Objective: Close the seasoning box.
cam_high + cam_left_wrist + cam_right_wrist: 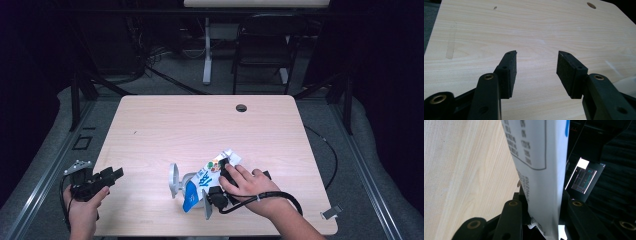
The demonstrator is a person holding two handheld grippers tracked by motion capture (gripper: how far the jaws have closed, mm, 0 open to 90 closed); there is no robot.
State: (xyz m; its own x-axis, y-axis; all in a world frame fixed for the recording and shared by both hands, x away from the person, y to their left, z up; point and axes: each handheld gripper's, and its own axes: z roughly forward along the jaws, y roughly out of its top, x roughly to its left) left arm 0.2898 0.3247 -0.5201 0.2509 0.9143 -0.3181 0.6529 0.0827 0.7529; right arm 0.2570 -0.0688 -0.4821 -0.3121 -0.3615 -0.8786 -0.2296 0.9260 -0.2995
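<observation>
Carton (pixel 210 175), printed white and blue, lying on its side near the front edge of the wooden counter (pixel 165 125), caught at its right end by the right gripper (pixel 225 167). Left gripper (pixel 107 177) well apart at the front left corner, off the carton.

Left gripper view: jaws spread wide over bare counter, nothing between them.

Right gripper view: jaws closed on the carton's white printed panel (pixel 541 157), pinching a thin section. Likely to crush or slip free if lifted by this one end, with the left gripper nowhere near to steady it.
</observation>
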